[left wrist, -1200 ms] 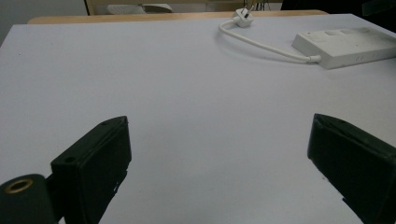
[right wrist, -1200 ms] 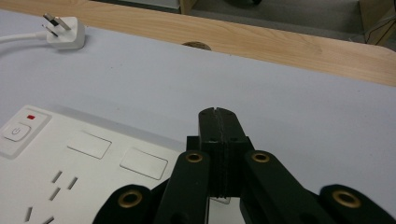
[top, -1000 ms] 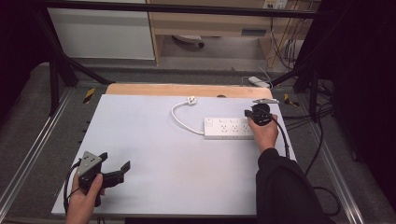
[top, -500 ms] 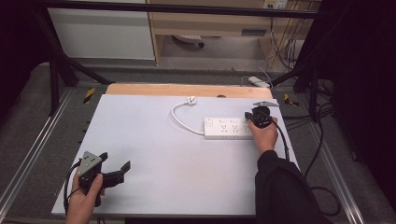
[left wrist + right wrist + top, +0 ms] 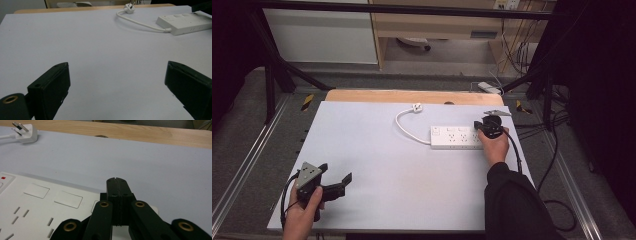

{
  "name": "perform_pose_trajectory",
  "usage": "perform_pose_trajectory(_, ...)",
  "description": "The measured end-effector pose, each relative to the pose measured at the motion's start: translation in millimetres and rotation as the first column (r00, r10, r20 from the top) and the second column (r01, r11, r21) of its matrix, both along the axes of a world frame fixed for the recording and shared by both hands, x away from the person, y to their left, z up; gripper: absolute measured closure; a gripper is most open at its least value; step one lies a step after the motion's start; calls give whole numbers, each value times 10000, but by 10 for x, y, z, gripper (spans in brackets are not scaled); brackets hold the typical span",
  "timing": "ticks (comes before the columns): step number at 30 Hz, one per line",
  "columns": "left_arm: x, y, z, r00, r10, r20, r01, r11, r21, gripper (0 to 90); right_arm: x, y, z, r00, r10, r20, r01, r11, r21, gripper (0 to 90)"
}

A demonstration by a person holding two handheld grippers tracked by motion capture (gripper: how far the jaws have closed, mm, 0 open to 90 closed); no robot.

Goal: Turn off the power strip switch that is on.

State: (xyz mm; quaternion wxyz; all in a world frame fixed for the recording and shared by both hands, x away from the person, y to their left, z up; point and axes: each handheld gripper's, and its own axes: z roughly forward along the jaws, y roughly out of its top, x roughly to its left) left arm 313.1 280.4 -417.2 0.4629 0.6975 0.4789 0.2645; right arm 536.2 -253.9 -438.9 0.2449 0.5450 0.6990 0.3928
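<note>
A white power strip (image 5: 457, 137) lies at the right of the white table top, and its cable curls left to a white plug (image 5: 416, 107) lying loose near the far edge. My right gripper (image 5: 480, 128) is over the strip's right end. Its jaws are pressed together with nothing between them, the tips (image 5: 116, 182) just above the strip (image 5: 37, 205) and the plug (image 5: 25, 131) far off. My left gripper (image 5: 335, 174) rests at the near left corner, open and empty. Between its jaws (image 5: 117, 87) lies bare table, with the strip (image 5: 185, 22) and plug (image 5: 129, 8) beyond.
A wooden board edge (image 5: 402, 96) runs along the far side of the table top (image 5: 377, 150). Metal frame rails (image 5: 242, 170) flank the table. Cables (image 5: 557, 150) trail on the floor at the right.
</note>
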Motion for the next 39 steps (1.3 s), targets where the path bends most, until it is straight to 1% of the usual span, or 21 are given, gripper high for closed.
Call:
perform_pose_trajectory(12, 3, -1, -1, 10000, -21, -4, 21, 10000, 12, 63, -30, -38, -19, 9999, -90, 68, 90, 10000, -18, 900)
perform_pose_trajectory(20, 2, -7, -4, 10000, -45, -3, 45, 10000, 32, 63, -71, -58, -28, 9997, -122, 193, 120, 9999, 112, 900)
perform_pose_trajectory(39, 2, -11, -4, 10000, -79, -20, 79, 10000, 25, 63, -106, -36, -24, 9996, 110, 257, -107, 9999, -119, 900)
